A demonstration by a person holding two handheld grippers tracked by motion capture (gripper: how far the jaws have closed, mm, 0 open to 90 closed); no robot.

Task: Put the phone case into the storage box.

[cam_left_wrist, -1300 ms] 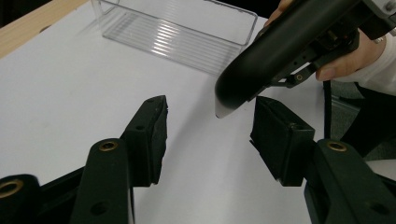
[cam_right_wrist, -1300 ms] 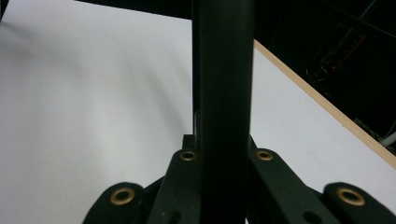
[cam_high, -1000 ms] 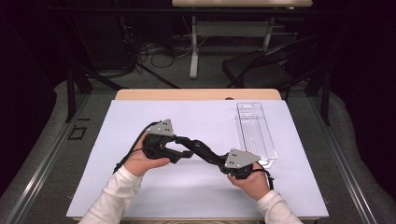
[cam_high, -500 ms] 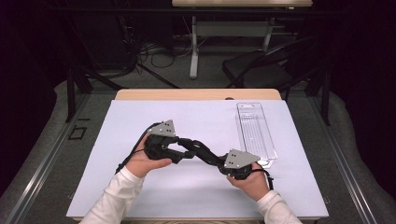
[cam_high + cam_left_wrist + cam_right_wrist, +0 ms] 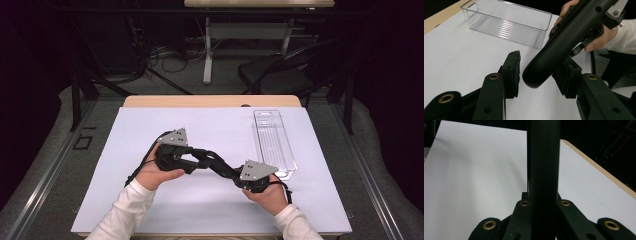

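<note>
Long black matte round-ended bar [image 5: 564, 42] clamped in right gripper [image 5: 543, 195], jaws pressed against both sides. Bar runs diagonally above white table sheet [image 5: 200, 135], from right hand [image 5: 267, 192] up-left toward left hand [image 5: 157, 172]. Free rounded end sits between jaws of left gripper [image 5: 540, 72]; jaws just been closing, one pad [image 5: 514, 71] short of bar, gap visible, other side hidden. Left gripper nearer free end, aimed along table at bar tip. Both hands low, near front edge. Clear ribbed plastic bin [image 5: 274, 142] just beyond right hand, well apart from bar tip.

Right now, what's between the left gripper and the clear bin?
Left gripper view: black bar, its end between the left gripper's jaws, which just closed further.
</note>
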